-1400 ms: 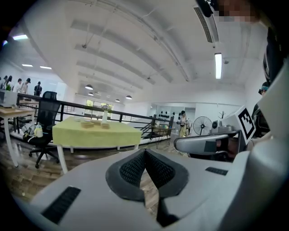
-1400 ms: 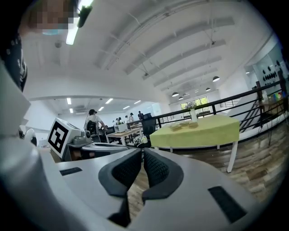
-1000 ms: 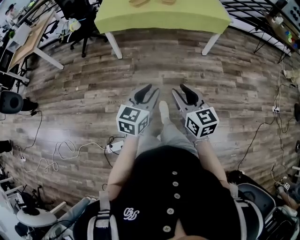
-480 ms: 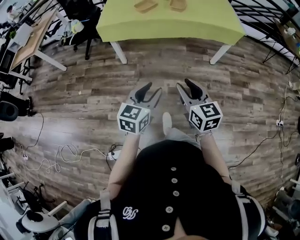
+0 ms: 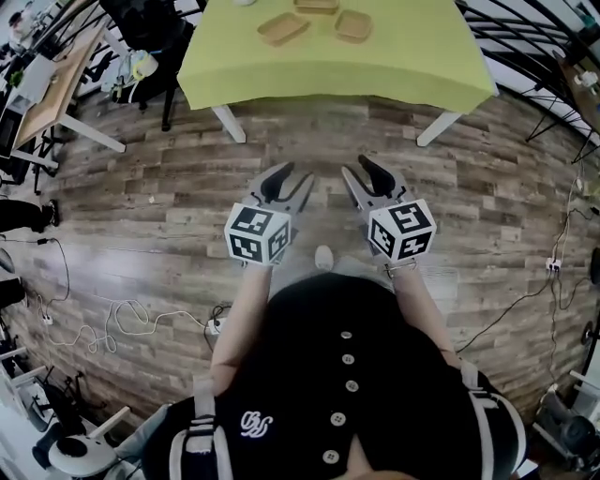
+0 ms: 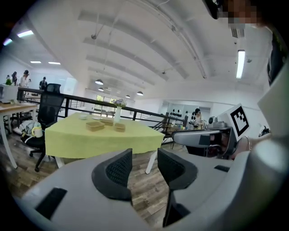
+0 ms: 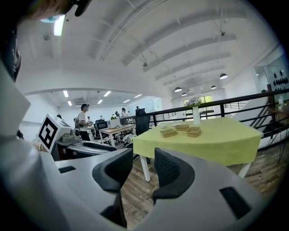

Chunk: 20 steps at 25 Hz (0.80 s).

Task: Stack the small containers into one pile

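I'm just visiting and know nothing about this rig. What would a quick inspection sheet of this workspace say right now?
Surface: table with a yellow-green cloth, ahead across the wood floor.
Job's things: three tan containers, lying apart on the cloth, unstacked.
Clutter: a vase behind them.
Grippers: left gripper open, jaws just opened wider, nothing between; right gripper open, empty.
Cables: loose cables on the floor, both sides.
Surroundings: office chair, desk, people far off.
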Tool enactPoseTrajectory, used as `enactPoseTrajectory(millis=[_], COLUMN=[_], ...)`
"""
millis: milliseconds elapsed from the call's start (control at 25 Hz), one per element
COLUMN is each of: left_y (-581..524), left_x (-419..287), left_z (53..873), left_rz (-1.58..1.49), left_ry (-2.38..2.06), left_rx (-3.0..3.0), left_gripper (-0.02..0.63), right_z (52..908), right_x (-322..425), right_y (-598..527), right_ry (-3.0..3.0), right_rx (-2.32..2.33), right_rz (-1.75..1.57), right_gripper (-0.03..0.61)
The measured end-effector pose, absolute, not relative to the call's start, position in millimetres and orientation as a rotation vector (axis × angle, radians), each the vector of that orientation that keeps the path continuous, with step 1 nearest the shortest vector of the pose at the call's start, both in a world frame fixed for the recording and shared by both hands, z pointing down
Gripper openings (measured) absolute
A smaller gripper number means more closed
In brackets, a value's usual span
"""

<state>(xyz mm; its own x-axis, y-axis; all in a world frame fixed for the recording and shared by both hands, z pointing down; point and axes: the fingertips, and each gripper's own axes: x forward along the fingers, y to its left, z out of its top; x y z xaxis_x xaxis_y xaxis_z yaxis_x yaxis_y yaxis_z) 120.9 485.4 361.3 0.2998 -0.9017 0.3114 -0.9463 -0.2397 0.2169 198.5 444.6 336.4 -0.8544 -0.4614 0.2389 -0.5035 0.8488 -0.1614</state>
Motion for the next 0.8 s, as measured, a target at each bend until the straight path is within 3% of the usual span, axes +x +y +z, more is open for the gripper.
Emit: enactPoseTrajectory(millis=[800], left_y=[320], left_x=[52], left_z=[384], left_rz=[0.187], left_ry=[-1.485], left_rx=[2.270], left_gripper=[0.189], right_z=[355], right_x=[128], right_y=[290], right_ry=[-2.760], right_rx=[0.864], right_rz=[0.361], right_gripper=[0.150])
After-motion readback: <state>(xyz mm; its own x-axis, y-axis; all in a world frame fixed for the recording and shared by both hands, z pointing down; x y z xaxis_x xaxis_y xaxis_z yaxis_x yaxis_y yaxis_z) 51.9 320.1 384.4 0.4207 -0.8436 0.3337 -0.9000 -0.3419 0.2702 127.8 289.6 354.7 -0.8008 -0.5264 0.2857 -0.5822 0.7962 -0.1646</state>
